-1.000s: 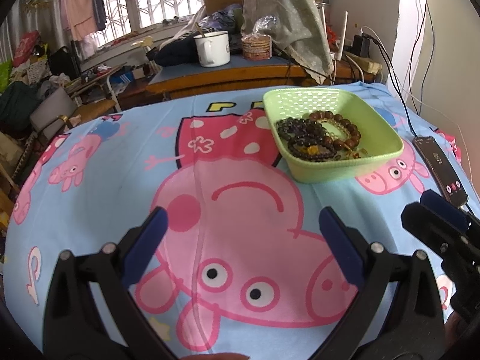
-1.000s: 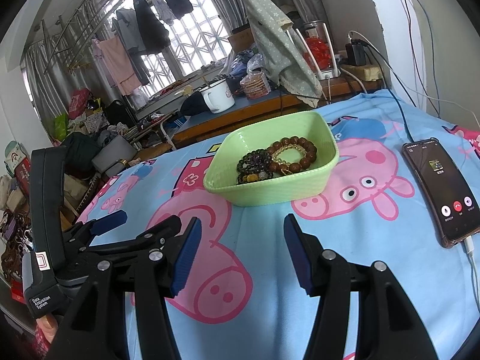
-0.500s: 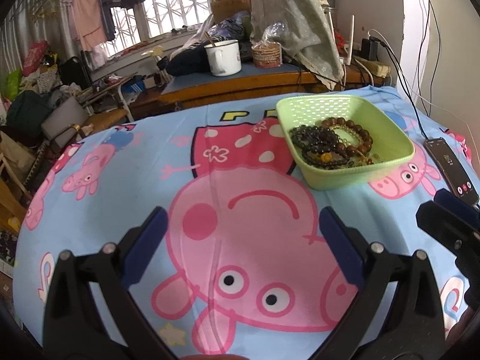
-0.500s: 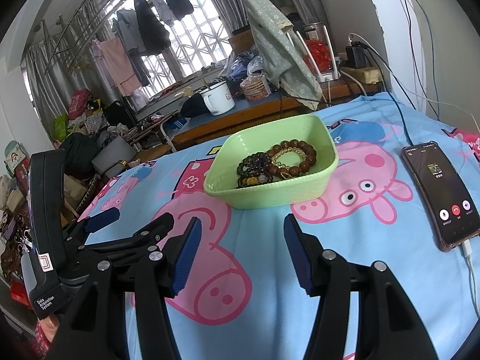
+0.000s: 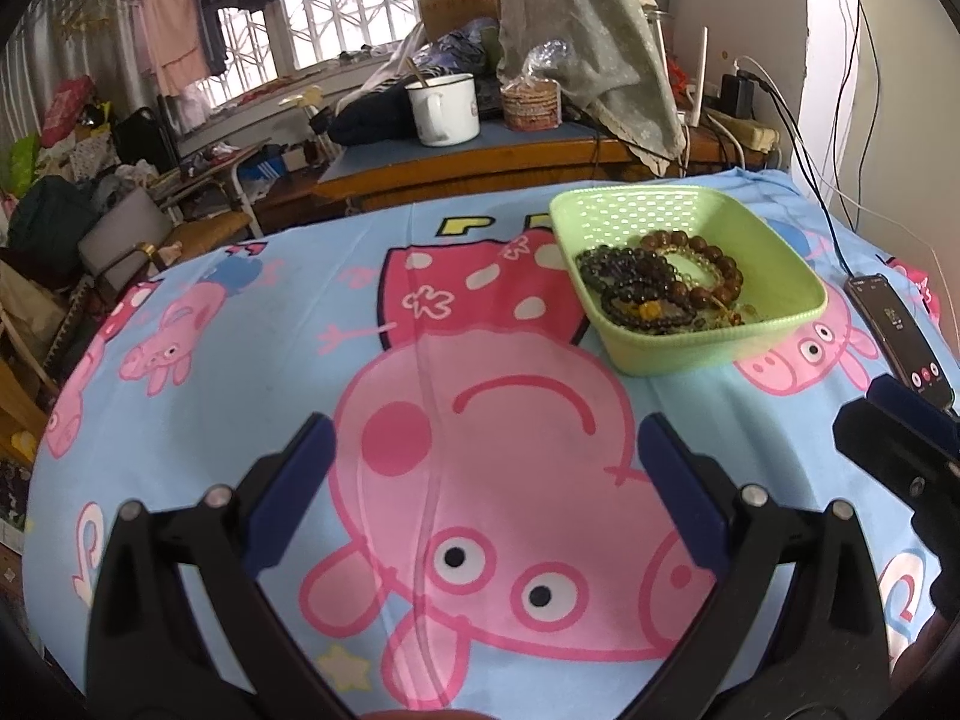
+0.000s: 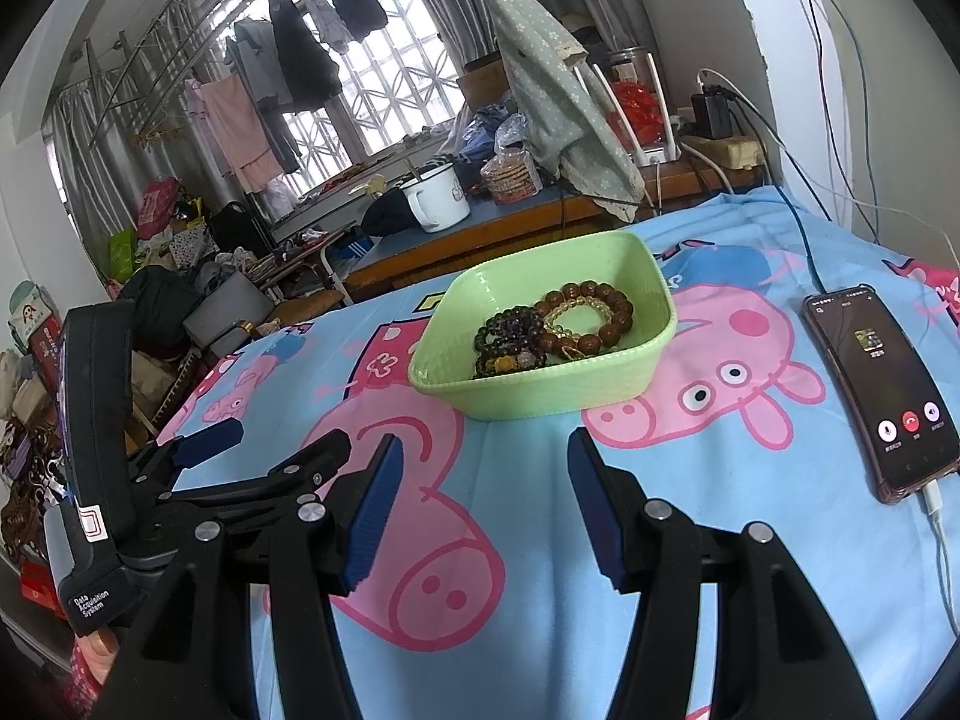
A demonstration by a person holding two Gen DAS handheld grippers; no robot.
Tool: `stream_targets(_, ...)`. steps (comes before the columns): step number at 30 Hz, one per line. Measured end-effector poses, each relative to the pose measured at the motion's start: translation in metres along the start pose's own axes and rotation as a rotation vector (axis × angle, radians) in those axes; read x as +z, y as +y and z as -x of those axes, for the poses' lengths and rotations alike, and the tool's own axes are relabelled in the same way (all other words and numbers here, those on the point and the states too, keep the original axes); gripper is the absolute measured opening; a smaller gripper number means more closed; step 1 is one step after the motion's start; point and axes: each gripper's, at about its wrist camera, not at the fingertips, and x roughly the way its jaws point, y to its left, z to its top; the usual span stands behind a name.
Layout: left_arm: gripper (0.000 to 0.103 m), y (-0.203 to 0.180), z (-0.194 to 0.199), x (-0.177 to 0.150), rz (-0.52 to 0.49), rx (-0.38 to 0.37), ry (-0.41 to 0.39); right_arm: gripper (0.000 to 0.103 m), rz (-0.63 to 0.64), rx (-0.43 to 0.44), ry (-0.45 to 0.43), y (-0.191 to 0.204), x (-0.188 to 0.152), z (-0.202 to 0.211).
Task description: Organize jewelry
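While the bead bracelets (image 6: 552, 330) are lying heaped in the green basket (image 6: 600, 396), I am holding both grippers short of it. The left gripper (image 5: 480, 480) and right gripper (image 6: 480, 480) are gaping empty, so nothing is snagging.

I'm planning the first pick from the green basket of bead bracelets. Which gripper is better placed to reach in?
Probably the right gripper: open, with the green basket straight ahead between its fingers. The left gripper, also open, has the basket off to its right, with the right gripper in between.

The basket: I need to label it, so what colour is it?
Light green basket, clearest in the right wrist view.
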Motion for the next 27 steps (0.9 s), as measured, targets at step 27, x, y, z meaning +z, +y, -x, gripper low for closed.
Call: stream_targets(27,0.097,-0.0057,-0.0034,-0.0004,-0.007,-0.031,0.026,0.028,-0.003,0.000,-0.003,0.0000,0.0006,0.0010)
